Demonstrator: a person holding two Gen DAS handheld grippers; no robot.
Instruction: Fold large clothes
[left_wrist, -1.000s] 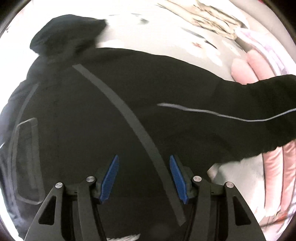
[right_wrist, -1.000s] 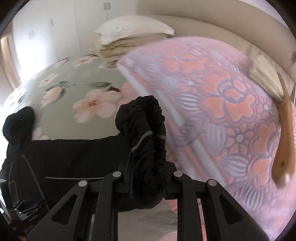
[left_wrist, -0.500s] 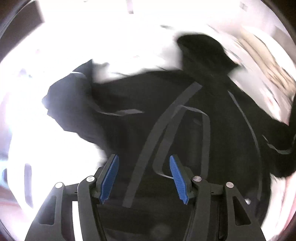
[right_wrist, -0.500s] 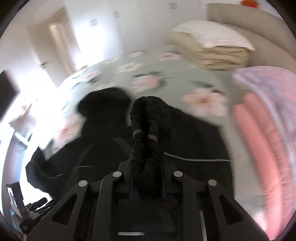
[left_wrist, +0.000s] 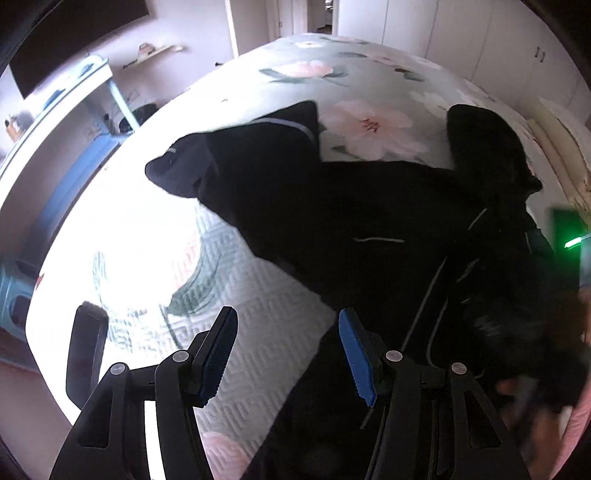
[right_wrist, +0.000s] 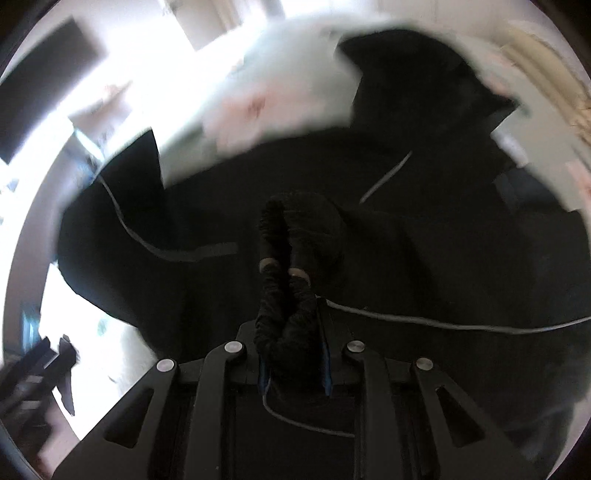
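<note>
Across the floral bed (left_wrist: 229, 302) the black jacket (left_wrist: 369, 206) lies spread, right tongs (right_wrist: 291, 332) clamped on its bunched cuff (right_wrist: 284, 280), left tongs (left_wrist: 288, 354) apart and empty, so the slippery sleeve could easily slide loose and flop crooked.

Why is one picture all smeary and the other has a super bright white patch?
Right wrist view: smeared by motion blur; only the right claw and the black cuff it grips look sharp. Left wrist view: mostly sharp, but glare bleaches the floral bedspread beside the black jacket; edges bend from the fisheye lens.
</note>
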